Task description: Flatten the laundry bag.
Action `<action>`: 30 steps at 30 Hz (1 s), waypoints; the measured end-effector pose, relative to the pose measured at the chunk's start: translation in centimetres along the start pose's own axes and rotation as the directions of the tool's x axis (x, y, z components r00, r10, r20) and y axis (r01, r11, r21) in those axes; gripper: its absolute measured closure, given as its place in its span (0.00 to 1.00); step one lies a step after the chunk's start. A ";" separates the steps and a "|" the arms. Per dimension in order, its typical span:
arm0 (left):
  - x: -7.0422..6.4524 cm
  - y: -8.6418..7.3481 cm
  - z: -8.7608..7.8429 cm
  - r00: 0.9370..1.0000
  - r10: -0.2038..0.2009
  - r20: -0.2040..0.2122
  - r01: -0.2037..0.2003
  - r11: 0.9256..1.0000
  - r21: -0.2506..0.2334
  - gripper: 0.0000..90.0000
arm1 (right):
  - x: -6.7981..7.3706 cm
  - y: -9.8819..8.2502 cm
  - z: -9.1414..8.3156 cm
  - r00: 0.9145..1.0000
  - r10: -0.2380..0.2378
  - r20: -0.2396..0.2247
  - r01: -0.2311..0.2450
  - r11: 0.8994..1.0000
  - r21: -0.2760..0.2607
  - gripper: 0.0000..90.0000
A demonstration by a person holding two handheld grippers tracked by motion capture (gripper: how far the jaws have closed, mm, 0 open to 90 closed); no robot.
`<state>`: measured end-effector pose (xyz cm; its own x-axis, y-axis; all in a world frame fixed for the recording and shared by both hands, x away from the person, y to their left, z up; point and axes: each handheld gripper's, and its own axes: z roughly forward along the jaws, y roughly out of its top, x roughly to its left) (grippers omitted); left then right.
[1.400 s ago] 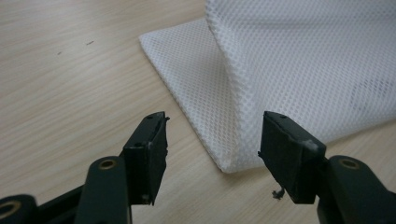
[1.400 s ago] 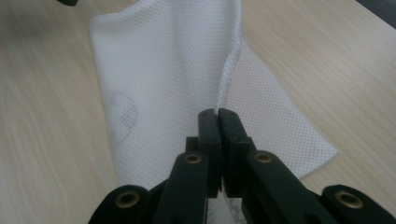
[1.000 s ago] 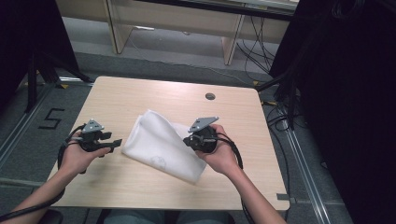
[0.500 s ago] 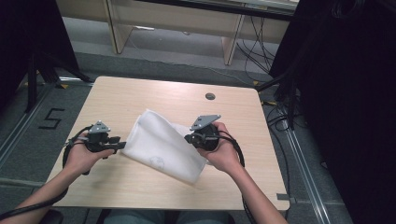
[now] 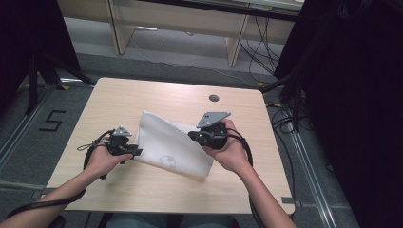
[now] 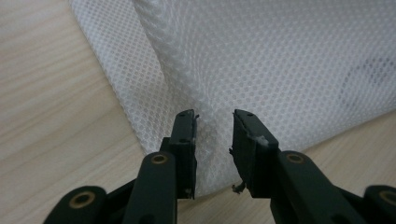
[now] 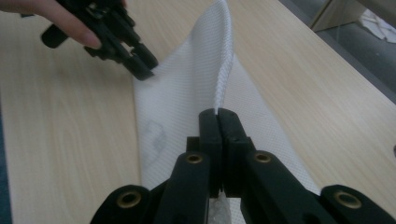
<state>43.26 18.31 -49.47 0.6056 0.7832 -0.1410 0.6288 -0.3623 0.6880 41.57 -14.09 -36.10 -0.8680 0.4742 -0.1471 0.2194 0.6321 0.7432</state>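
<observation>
Left gripper view puts you closest to the work: your left gripper (image 6: 214, 140) has its jaws apart, straddling the near edge of the white mesh cloth (image 6: 280, 60) without biting down yet. The fabric runs between the two black jaws, and a raised fold climbs away from them. Its weave is a fine honeycomb of small holes, thin and limp, with a faint grey mark showing through at the far right.

In the right gripper view, your right gripper (image 7: 217, 122) has its jaws pressed together on a pinched ridge of the cloth (image 7: 187, 93), lifting that edge into a narrow upright crest while the rest lies flat on the table (image 7: 60, 140). Farther off there, your other hand holds the left gripper (image 7: 144, 67) at the far edge of the fabric.

From the high view, the cloth (image 5: 166, 142) lies at the middle of the pale wood-grain table (image 5: 157, 95), between your two hands, left gripper (image 5: 134, 153) at its left edge and right gripper (image 5: 192, 135) over its right side. I would judge the work early: one side is gripped and raised, the other grip is still to be closed, and any spreading or folding remains ahead. A small dark round fitting (image 5: 214, 98) sits beyond the cloth.
</observation>
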 end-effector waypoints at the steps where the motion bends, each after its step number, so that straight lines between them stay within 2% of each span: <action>1: -0.1 0.0 0.3 1.000 -0.017 -0.008 0.017 1.000 0.008 0.78 | 0.1 0.0 -0.2 1.000 0.004 -0.015 -0.004 1.000 0.003 1.00; 3: -0.2 0.0 0.6 0.999 -0.037 -0.004 0.037 0.999 0.021 0.79 | 0.3 -0.3 -0.4 0.999 -0.011 -0.052 0.011 1.000 0.004 1.00; 5: -0.2 -0.1 0.7 0.998 -0.059 0.004 0.059 0.998 0.024 0.79 | 0.6 -0.6 -0.5 0.993 -0.047 -0.106 0.048 0.999 0.004 1.00; 6: -0.2 -0.1 0.7 0.998 -0.059 0.004 0.059 0.998 0.024 0.79 | 0.6 -0.6 -0.5 0.993 -0.047 -0.106 0.048 0.999 0.004 1.00; 7: -0.1 -0.1 0.7 0.998 -0.067 0.012 0.067 0.998 0.022 0.78 | 1.0 -1.1 -0.6 0.988 -0.057 -0.142 0.060 0.998 0.018 1.00; 8: 0.0 -0.2 0.7 0.997 -0.075 0.018 0.075 0.997 0.020 0.78 | 1.0 -1.1 -0.6 0.988 -0.057 -0.142 0.060 0.998 0.018 1.00; 9: 0.1 -0.3 0.6 0.996 -0.089 0.030 0.088 0.996 0.013 0.77 | 1.4 -1.6 -0.5 0.984 -0.077 -0.160 0.084 0.996 0.037 1.00; 11: 0.2 -0.4 0.6 0.996 -0.079 0.031 0.079 0.997 0.000 0.74 | 1.6 -1.8 -0.5 0.985 -0.061 -0.162 0.070 0.996 0.049 1.00; 12: 0.3 -0.5 0.3 0.998 -0.059 0.034 0.059 0.998 -0.008 0.72 | 1.9 -2.2 -0.4 0.981 -0.079 -0.179 0.088 0.995 0.043 1.00; 15: 0.4 -0.6 0.0 0.999 -0.047 0.021 0.048 0.999 -0.023 0.68 | 2.2 -2.4 -0.4 0.978 -0.082 -0.194 0.092 0.995 0.045 1.00; 16: 0.8 -0.7 -0.6 0.999 -0.048 0.004 0.048 0.999 -0.019 0.68 | 2.7 -2.7 -0.5 0.975 -0.081 -0.207 0.095 0.994 0.055 1.00; 18: 1.2 -0.9 -1.0 0.997 -0.079 -0.003 0.078 0.996 -0.031 0.67 | 3.0 -2.8 -0.5 0.975 -0.087 -0.206 0.103 0.992 0.069 1.00; 20: 1.6 -0.9 -1.5 0.997 -0.082 -0.004 0.082 0.996 -0.040 0.67 | 3.2 -2.9 -0.3 0.971 -0.118 -0.209 0.135 0.989 0.066 1.00; 22: 1.8 -0.9 -1.7 0.996 -0.089 -0.002 0.088 0.995 -0.046 0.66 | 3.4 -2.9 -0.3 0.968 -0.117 -0.220 0.135 0.989 0.068 1.00; 25: 2.4 -0.6 -2.5 0.994 -0.111 -0.013 0.109 0.990 -0.089 0.65 | 4.2 -3.1 -0.2 0.966 -0.120 -0.228 0.140 0.987 0.073 1.00; 26: 2.5 -0.6 -2.6 0.994 -0.111 -0.015 0.109 0.990 -0.095 0.64 | 4.4 -3.2 -0.2 0.963 -0.121 -0.242 0.141 0.988 0.067 1.00; 28: 2.6 -0.6 -2.7 0.993 -0.121 -0.015 0.119 0.988 -0.098 0.64 | 4.5 -3.2 -0.2 0.963 -0.125 -0.240 0.145 0.987 0.068 1.00; 30: 2.9 -0.7 -2.6 0.992 -0.126 -0.030 0.122 0.988 -0.095 0.64 | 5.3 -3.4 -0.1 0.958 -0.141 -0.248 0.163 0.984 0.069 1.00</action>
<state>43.31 22.15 -48.44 0.5069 0.8373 -0.2049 0.6487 -0.2140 0.7304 36.19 -13.84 -39.31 -0.9735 0.2130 -0.0836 0.1055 0.7418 0.6623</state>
